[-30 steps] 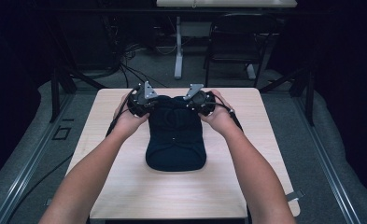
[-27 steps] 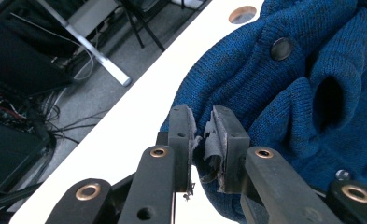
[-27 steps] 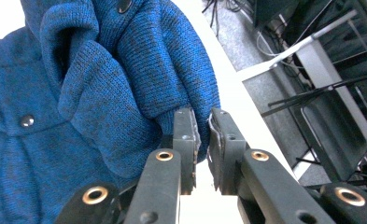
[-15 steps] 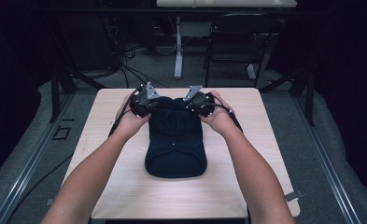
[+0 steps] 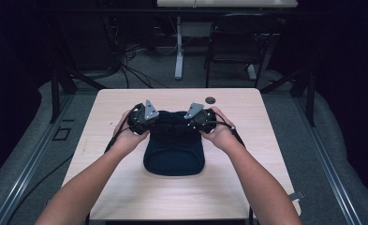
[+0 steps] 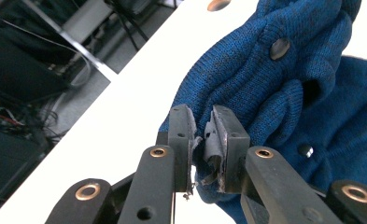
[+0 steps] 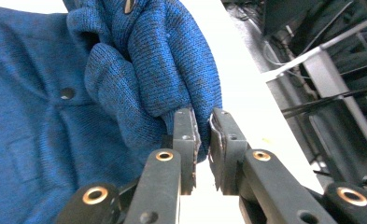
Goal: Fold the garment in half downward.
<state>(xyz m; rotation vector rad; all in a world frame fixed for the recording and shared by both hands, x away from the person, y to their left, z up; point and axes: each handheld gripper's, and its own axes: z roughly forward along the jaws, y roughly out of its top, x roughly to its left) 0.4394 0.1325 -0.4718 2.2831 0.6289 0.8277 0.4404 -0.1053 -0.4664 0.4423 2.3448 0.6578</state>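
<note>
Nearest, folded and lying dark on the bench point(image 5: 125, 197): a blue knit garment point(image 5: 174, 150), long axis running away from the person, near end rounded, far end bunched and raised between the two tools. Held at that far end on both sides: left hand-held gripper point(image 6: 202, 140) clamped narrow on a fold of the knit at the left corner, right hand-held gripper point(image 7: 202, 140) clamped narrow on the matching fold at the right corner. Equally near, neither hand ahead; bulk of the cloth lying back toward the person from both tools, so probably set for a fold or drag along that axis. Ribbed weave, small dark buttons point(image 6: 279, 48), thick soft rolls. Farther off, a small round object point(image 5: 210, 99) near the far edge.
</note>
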